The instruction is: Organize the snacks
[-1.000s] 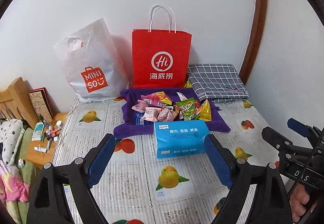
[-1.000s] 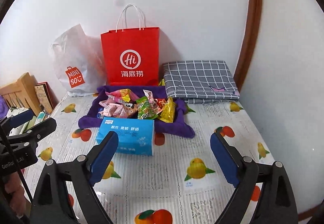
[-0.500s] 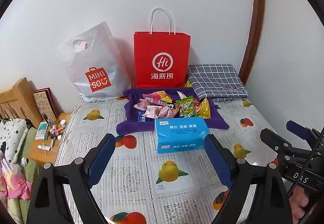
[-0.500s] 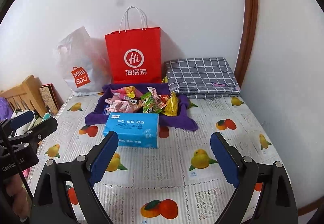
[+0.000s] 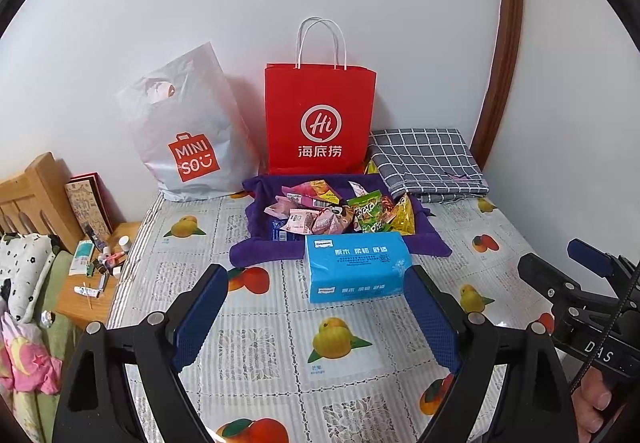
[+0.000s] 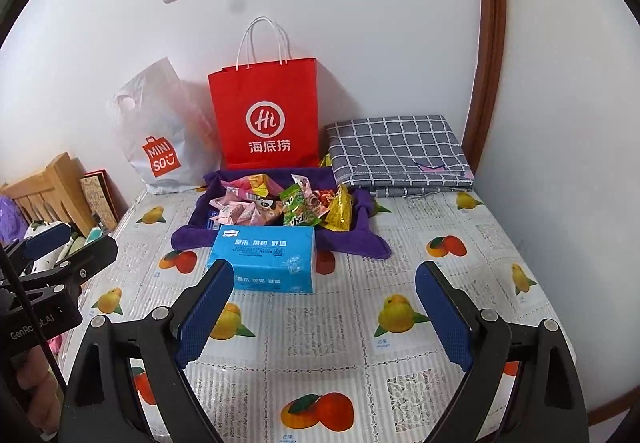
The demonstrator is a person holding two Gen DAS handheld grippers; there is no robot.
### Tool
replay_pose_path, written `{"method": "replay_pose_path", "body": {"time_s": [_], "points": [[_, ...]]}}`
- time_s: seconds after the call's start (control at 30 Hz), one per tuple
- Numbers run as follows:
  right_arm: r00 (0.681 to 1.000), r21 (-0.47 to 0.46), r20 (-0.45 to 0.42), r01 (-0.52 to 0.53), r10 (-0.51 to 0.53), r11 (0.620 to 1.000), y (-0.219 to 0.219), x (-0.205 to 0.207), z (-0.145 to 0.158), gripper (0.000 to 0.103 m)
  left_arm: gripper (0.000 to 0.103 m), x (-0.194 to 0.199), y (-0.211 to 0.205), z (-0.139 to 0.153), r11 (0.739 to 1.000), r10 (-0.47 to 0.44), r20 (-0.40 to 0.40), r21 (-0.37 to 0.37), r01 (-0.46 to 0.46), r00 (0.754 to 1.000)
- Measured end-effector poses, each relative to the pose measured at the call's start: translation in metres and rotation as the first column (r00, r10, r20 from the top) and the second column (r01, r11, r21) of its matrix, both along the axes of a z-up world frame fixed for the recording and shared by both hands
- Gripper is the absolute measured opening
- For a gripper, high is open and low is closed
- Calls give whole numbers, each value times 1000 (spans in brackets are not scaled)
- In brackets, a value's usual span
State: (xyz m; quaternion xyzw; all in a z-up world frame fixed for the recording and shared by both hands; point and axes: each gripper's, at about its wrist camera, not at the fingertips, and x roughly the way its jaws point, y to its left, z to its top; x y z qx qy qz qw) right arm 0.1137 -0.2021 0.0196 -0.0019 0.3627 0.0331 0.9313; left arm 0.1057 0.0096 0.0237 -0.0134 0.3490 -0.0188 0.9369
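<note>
snack packets (image 5: 336,213) lie heaped on a purple cloth (image 5: 260,247) behind a blue tissue pack (image 5: 354,265), near the red bag (image 5: 320,119), probably for sorting. left gripper (image 5: 316,317) and right gripper (image 6: 324,311) hover wide apart, empty.

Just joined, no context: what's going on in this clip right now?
A person holds a two-finger gripper in each hand over a table with a fruit-print cover. The left gripper and right gripper are both open and empty, touching nothing. The snack packets lie piled on a purple cloth, with a blue tissue pack in front of them and a red paper bag behind. No sorting has begun.
</note>
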Motion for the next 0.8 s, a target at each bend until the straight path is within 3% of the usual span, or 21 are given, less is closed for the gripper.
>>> {"method": "replay_pose_path", "body": {"time_s": [0.8], "points": [[1000, 7, 3, 12, -12, 1000, 2, 0, 4, 92, 89, 1, 0, 0, 1000, 0, -2, -3, 0, 1000]]}}
